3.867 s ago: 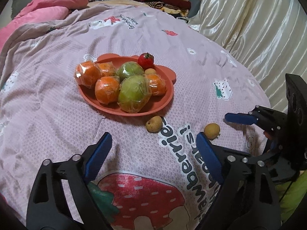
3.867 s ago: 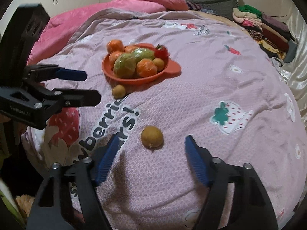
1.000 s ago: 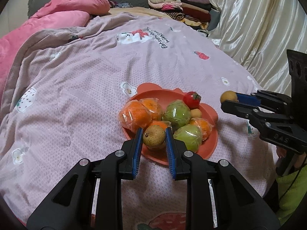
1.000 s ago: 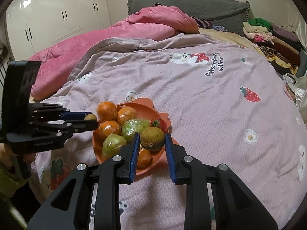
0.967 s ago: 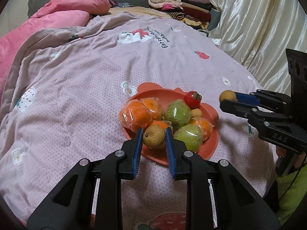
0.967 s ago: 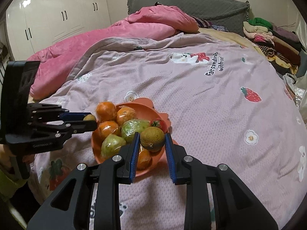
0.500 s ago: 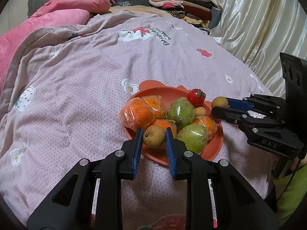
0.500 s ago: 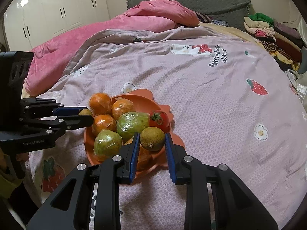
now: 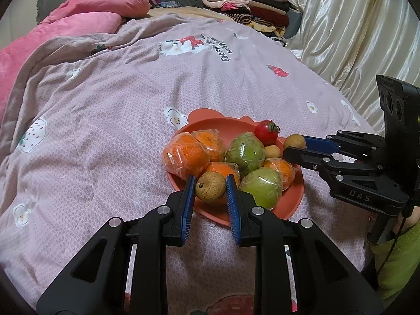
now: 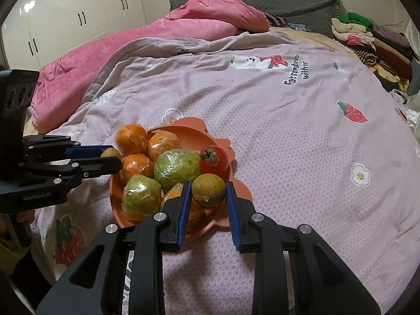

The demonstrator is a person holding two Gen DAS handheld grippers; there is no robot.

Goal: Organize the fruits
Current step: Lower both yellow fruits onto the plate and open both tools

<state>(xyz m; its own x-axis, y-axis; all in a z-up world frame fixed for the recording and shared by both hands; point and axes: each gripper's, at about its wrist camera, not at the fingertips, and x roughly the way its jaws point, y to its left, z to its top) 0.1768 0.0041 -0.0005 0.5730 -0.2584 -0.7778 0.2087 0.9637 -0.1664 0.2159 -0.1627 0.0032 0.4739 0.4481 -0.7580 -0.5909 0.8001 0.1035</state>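
An orange plate [image 9: 294, 199] on the bed holds wrapped oranges [image 9: 185, 155], wrapped green fruits [image 9: 245, 152], a tomato [image 9: 266, 131] and a small brown fruit [image 9: 273, 151]. My left gripper [image 9: 210, 187] is shut on a small brown fruit [image 9: 210, 186] just above the plate's near edge. My right gripper [image 10: 208, 189] is shut on a small brown fruit [image 10: 208, 189] over the plate's [image 10: 223, 218] right rim, beside the tomato [image 10: 213, 159]. The right gripper also shows in the left wrist view [image 9: 295, 147], and the left gripper in the right wrist view [image 10: 111, 157].
The plate sits on a pink-grey strawberry-print blanket [image 9: 131, 92]. A pink duvet [image 10: 157, 36] lies at the back left. Folded clothes [image 9: 246, 8] are stacked at the back. A satin curtain [image 9: 354, 26] hangs along the right. White wardrobes [image 10: 65, 18] stand far left.
Both grippers, each holding its small brown fruit, have moved down and in toward the plate. The right gripper's fruit now hangs over the plate's rim by the tomato.
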